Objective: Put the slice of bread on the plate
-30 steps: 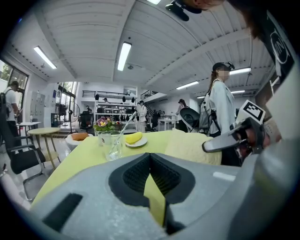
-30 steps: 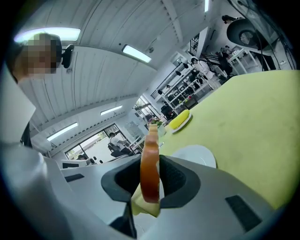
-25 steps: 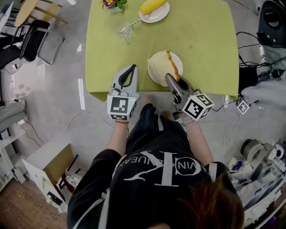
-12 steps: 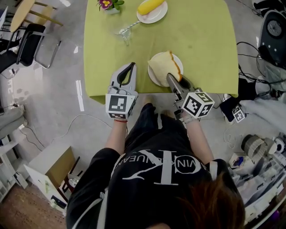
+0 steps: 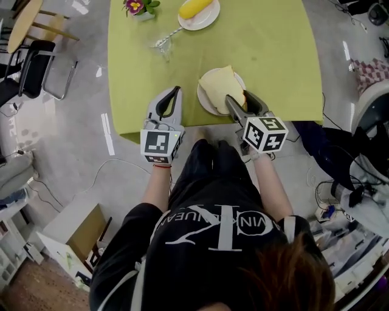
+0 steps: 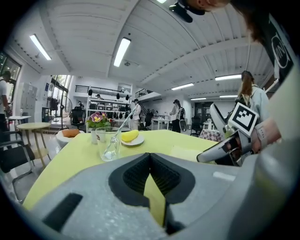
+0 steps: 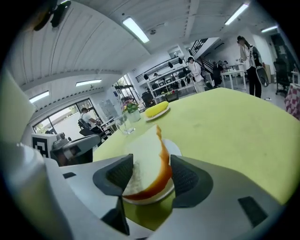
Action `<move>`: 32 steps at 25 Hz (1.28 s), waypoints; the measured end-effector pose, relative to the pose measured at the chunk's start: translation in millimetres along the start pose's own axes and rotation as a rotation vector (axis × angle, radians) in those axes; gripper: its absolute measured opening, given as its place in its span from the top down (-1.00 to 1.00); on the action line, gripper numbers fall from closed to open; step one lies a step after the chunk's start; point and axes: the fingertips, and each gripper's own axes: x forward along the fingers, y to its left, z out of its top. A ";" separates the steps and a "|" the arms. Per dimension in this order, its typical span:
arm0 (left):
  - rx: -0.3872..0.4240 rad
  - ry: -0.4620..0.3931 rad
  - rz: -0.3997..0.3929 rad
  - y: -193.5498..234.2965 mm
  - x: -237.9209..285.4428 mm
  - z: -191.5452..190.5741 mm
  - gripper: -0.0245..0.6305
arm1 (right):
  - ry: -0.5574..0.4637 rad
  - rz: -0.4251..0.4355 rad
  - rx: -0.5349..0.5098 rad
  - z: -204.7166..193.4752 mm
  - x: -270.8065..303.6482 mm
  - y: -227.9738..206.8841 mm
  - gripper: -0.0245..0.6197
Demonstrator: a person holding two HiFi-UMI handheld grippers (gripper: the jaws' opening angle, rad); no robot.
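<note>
bread (image 7: 145,164): soft, light; best taken by crust | right gripper (image 7: 149,180): being opened round bread on plate (image 7: 176,150) | left gripper (image 6: 150,157): closed, empty

The right tool (image 5: 238,97), its jaws opening with the slice of bread (image 5: 220,82) between them, covers that slice's near edge and the plate's (image 5: 204,104) near rim in the head view. Far beyond the left tool (image 5: 176,90), the potted flowers (image 5: 137,7) and the worktop (image 5: 273,54) are cut by the top edge.
</note>
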 end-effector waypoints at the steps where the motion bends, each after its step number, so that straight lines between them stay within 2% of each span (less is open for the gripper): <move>1: -0.006 0.001 0.001 -1.9 -0.8 -0.7 0.92 | 0.004 0.000 -0.004 -1.1 0.1 -1.1 0.15; 4: -0.015 0.006 0.010 -6.0 -4.6 -1.6 0.93 | 0.003 0.001 -0.014 -1.2 0.4 -2.3 0.15; 10: -0.024 0.005 0.035 -10.2 -13.4 -2.8 0.93 | 0.021 -0.020 -0.104 -0.2 2.4 -6.3 0.12; 17: -0.045 -0.026 0.070 -10.3 -18.2 11.7 0.92 | -0.055 0.044 -0.124 18.0 -7.6 0.0 0.14; 20: -0.055 -0.039 0.078 -10.9 -19.1 17.9 0.92 | -0.097 0.063 -0.137 27.6 -18.2 1.5 0.28; 24: -0.062 -0.063 0.098 -11.4 -20.8 26.8 0.92 | -0.140 0.071 -0.171 36.1 -36.7 -2.5 0.55; 32: -0.056 -0.118 0.133 -11.6 -29.4 48.7 0.92 | -0.227 0.068 -0.254 59.4 -70.7 -10.3 0.89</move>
